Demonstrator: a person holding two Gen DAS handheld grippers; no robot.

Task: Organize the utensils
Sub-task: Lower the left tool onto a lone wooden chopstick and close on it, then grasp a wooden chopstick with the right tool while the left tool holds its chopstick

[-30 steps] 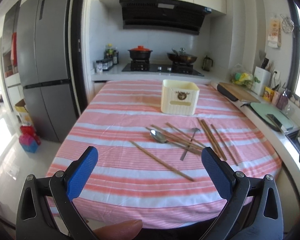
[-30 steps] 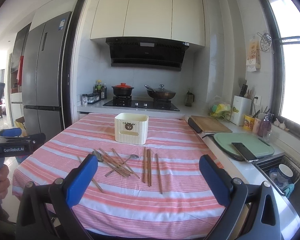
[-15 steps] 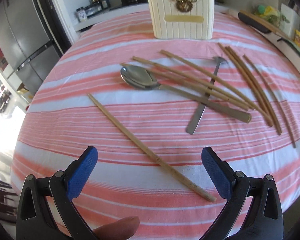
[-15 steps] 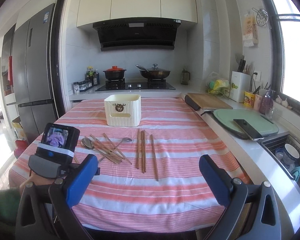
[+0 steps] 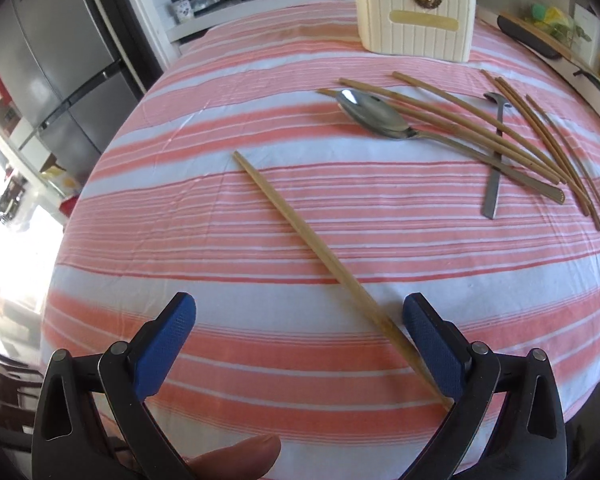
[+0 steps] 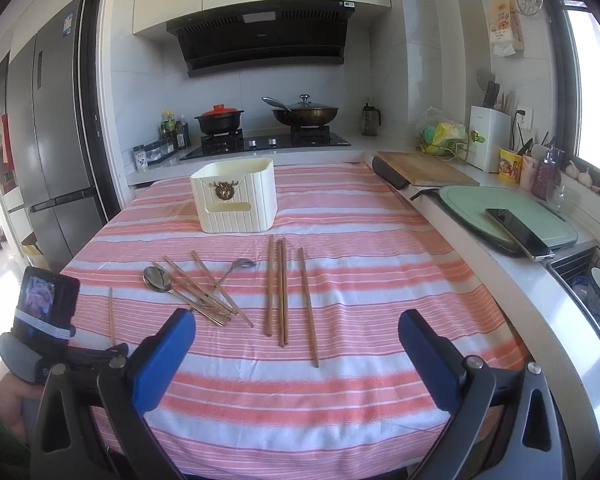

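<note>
A lone wooden chopstick [image 5: 312, 240] lies slantwise on the pink striped tablecloth [image 5: 220, 208]; its near end runs between the blue pads of my open left gripper [image 5: 300, 312], close to the right pad. Beyond it lie a large steel spoon [image 5: 374, 114], a small spoon [image 5: 496, 152] and several more chopsticks [image 5: 540, 136]. A cream ribbed utensil box [image 5: 414, 30] stands at the back. My right gripper [image 6: 296, 332] hangs open and empty above the table's near edge, with three parallel chopsticks [image 6: 280, 292] ahead of it. The lone chopstick [image 6: 111, 314] and box [image 6: 236, 198] show there too.
A stove with a red-lidded pot [image 6: 219, 118] and a wok [image 6: 306, 114] sits behind the table. To the right, a counter holds a wooden board [image 6: 428, 168], a green board with a phone [image 6: 518, 232] and a sink [image 6: 596, 288]. A fridge [image 6: 52, 152] stands at left.
My left gripper has dropped low and moved forward over the lone chopstick, which now lies between its pads. The right gripper has shifted little and stays high.
</note>
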